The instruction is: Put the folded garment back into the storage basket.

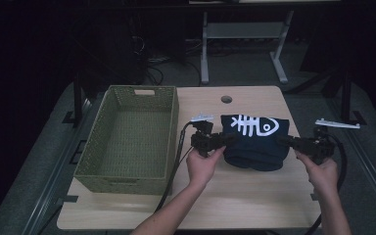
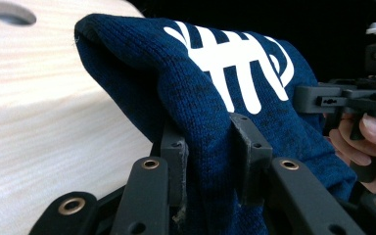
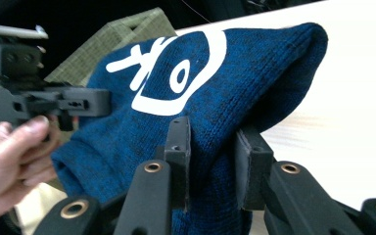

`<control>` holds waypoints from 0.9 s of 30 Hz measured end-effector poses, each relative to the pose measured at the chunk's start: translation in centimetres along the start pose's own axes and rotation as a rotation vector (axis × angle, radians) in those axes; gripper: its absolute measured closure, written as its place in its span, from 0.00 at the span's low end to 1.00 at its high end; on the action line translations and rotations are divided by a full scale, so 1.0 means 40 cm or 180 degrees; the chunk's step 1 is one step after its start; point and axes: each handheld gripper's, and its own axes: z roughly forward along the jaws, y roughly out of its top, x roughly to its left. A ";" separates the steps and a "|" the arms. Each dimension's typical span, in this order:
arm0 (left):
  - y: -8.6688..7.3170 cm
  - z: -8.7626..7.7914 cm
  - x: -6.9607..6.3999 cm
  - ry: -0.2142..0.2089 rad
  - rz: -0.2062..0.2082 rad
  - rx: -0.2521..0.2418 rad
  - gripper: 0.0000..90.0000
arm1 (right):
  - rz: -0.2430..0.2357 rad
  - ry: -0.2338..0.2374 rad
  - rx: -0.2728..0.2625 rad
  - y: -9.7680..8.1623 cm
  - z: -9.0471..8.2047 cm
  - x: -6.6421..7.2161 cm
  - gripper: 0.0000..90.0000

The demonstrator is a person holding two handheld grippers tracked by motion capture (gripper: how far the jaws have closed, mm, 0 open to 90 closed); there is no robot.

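Two grippers, left gripper (image 1: 225, 139) and right gripper (image 1: 285, 142), each clamped on one sweater (image 1: 254, 142); one basket (image 1: 127, 174).

Left gripper (image 1: 228, 139) jaws clamped, pointing inward; right gripper (image 1: 285, 142) jaws clamped, facing it; both hands raised.

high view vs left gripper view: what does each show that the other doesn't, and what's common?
High view alone: the green woven basket left of the sweater, both forearms, and the left tongs and right tongs gripping opposite sides of the folded navy sweater.
Left gripper view alone: close up, the knit bunched between its own black pads, which press on it.
Both: the sweater with its white fish-skeleton print, the wooden table with its round hole, and the right tongs.
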 end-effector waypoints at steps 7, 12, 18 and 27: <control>0.029 -0.040 -0.009 0.0001 0.0120 0.0006 0.78 | 0.0032 0.0108 -0.0008 0.028 -0.004 0.026 0.79; 0.048 -0.069 0.000 -0.0004 0.0112 -0.0006 0.78 | 0.0067 0.0230 -0.0052 0.046 0.007 0.042 0.79; 0.069 -0.106 0.014 -0.0020 0.0058 0.0008 0.77 | 0.0044 0.0285 -0.0039 0.066 0.025 0.069 0.79; 0.096 -0.163 0.029 0.0019 0.0084 -0.0011 0.77 | 0.0036 0.0351 -0.0029 0.096 0.058 0.116 0.79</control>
